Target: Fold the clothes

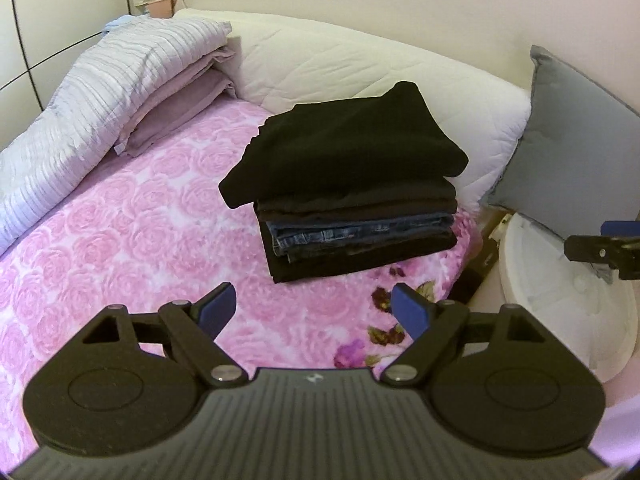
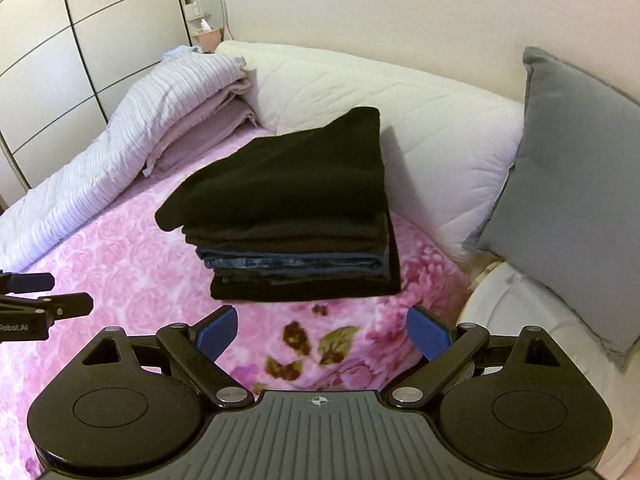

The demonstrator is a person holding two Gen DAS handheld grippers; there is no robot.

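A stack of folded clothes (image 1: 348, 184) sits on the pink rose-patterned blanket (image 1: 140, 220). A black garment lies on top, with dark layers and blue jeans (image 1: 360, 234) under it. The stack also shows in the right wrist view (image 2: 292, 208). My left gripper (image 1: 314, 308) is open and empty, held short of the stack's near edge. My right gripper (image 2: 322, 330) is open and empty, also short of the stack. The right gripper shows at the right edge of the left wrist view (image 1: 608, 246), and the left gripper at the left edge of the right wrist view (image 2: 40, 300).
A folded lilac quilt (image 1: 100, 112) lies along the left of the bed. A white quilted mattress edge (image 1: 340, 64) runs behind the stack. A grey pillow (image 1: 572, 152) stands at the right, above a white object (image 1: 560, 300). Wardrobe doors (image 2: 60, 40) stand at the left.
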